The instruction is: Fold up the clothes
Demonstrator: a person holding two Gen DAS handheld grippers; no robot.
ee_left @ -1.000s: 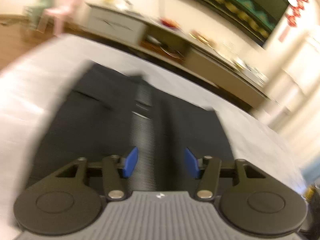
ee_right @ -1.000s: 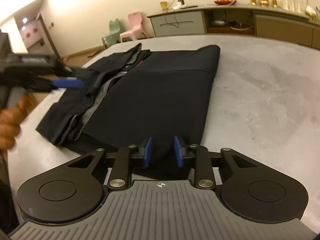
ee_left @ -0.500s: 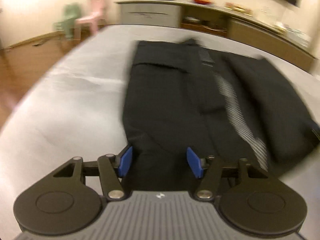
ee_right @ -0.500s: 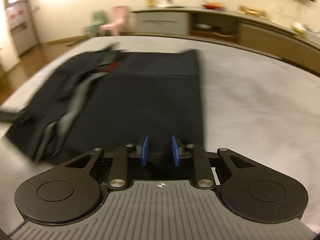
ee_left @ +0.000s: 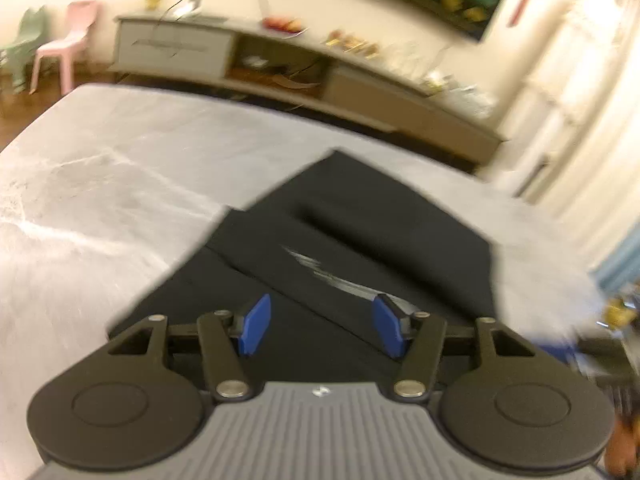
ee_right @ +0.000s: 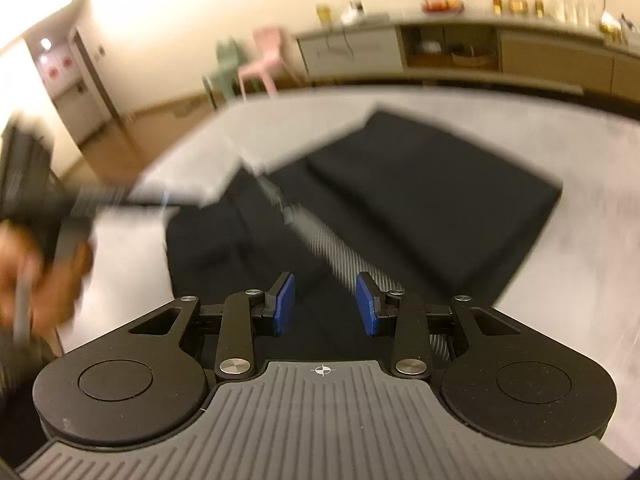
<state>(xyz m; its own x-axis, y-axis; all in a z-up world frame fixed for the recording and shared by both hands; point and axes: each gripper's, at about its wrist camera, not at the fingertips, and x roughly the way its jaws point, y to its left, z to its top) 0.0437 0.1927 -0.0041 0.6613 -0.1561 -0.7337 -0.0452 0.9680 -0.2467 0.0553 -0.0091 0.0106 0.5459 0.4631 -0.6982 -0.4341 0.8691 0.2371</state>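
Since the earlier left wrist picture, the black garment [ee_left: 360, 240] has swung from lengthwise under the camera to a diagonal lie, one corner pointing toward the far sideboard [ee_left: 280, 76]. It rests flat on the grey marbled table [ee_left: 100, 184], in stacked layers with a pale patterned strip [ee_left: 340, 280] between them. The left gripper [ee_left: 320, 326] hangs over the near edge, jaws fairly wide and easing inward, cloth beneath them but nothing pinched.

From the right wrist, the garment [ee_right: 420, 200] shows the same layers, a thicker folded panel on the far side. The right gripper [ee_right: 325, 304] stands above the patterned strip [ee_right: 332, 248] with its jaws opening; the pads seem clear of the cloth, though blur makes that uncertain. At the left edge a hand [ee_right: 36, 264] holds the other gripper, smeared by motion.

For the next fold, I judge both grippers should catch matching near corners through all layers, lift evenly, and lay the edge over square.
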